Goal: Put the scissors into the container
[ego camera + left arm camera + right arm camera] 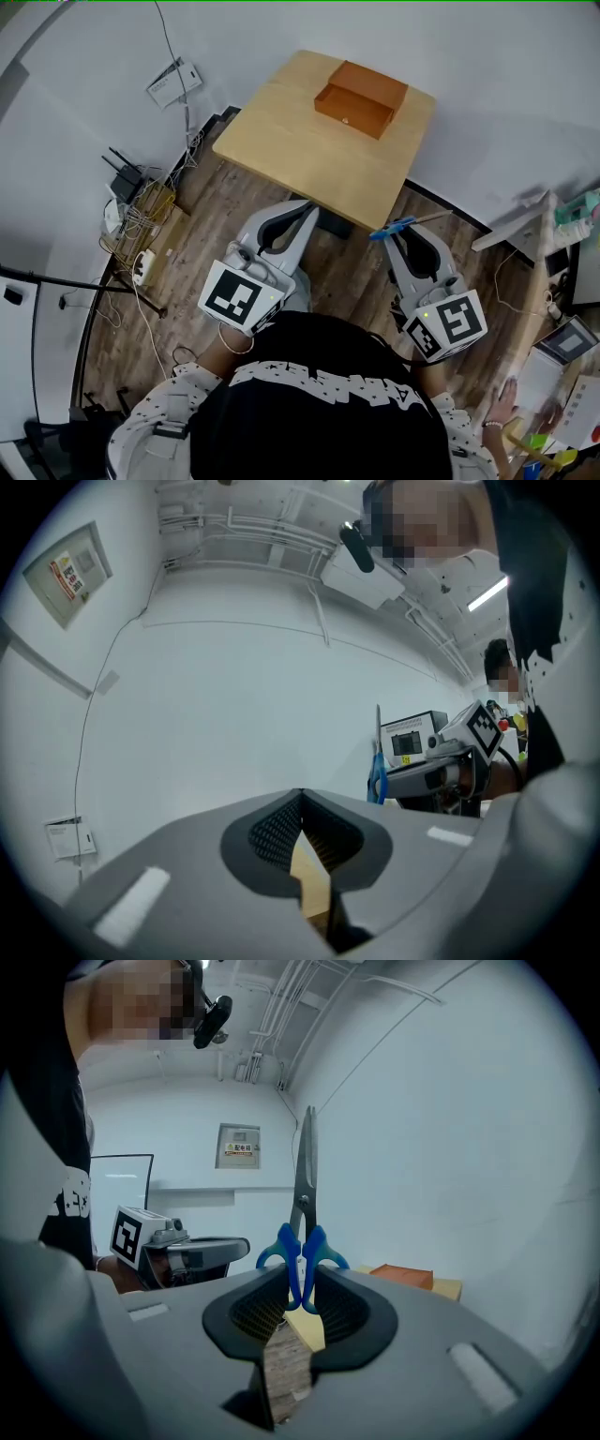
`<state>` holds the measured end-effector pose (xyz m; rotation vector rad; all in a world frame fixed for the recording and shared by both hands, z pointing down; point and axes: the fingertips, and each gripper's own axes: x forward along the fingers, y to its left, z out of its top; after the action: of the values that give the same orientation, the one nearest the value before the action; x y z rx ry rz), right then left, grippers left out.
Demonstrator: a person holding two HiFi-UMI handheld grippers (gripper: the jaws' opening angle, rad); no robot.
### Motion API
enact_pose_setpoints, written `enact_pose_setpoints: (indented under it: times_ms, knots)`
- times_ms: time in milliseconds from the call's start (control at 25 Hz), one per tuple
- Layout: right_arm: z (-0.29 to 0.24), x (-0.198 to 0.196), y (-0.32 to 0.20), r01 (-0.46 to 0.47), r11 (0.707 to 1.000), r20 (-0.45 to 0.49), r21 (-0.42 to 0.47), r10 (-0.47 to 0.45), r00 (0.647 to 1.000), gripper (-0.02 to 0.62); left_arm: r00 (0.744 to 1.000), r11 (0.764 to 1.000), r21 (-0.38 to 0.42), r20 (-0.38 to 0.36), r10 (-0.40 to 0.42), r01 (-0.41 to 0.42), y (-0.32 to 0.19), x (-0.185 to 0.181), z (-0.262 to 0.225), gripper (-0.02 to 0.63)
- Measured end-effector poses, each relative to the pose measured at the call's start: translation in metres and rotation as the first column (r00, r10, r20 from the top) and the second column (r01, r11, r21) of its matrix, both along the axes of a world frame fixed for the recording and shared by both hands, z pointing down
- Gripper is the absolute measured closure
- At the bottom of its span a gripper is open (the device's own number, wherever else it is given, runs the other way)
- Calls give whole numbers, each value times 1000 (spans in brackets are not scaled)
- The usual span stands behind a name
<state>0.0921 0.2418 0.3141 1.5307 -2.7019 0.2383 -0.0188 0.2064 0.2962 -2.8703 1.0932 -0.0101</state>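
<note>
Open tabletop stretches from near edge to the container.

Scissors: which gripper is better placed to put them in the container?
Right. The right gripper clamps the scissors by the blue handles, facing the orange container; the left gripper is shut and empty.

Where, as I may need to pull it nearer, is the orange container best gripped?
Likely grip the container by its near long wall, coming from above. It is open-topped with thin upright walls, so one jaw fits inside and one outside.
</note>
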Motion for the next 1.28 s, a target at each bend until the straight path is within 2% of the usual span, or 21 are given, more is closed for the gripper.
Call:
enact_pose_setpoints:
  times_ms: [520, 680, 760, 1280]
  knots:
    - [6, -15, -67, -16, 999, -22, -44, 15, 1000, 497, 1000, 999, -38, -2, -10, 10, -70, -25, 10, 606]
    - [9, -18, -88, -23, 998, -21, -59, 22, 1000, 497, 1000, 998, -55, 18, -6, 7, -90, -31, 11, 606]
    - [10, -21, -99, -23, 998, -25, -61, 21, 999, 497, 1000, 999, -38, 8, -12, 12, -103, -36, 10, 606]
    - [10, -46, -169, -24, 997, -45, -78, 20, 999, 497, 1000, 997, -79, -1, -25, 24, -170, -65, 19, 606]
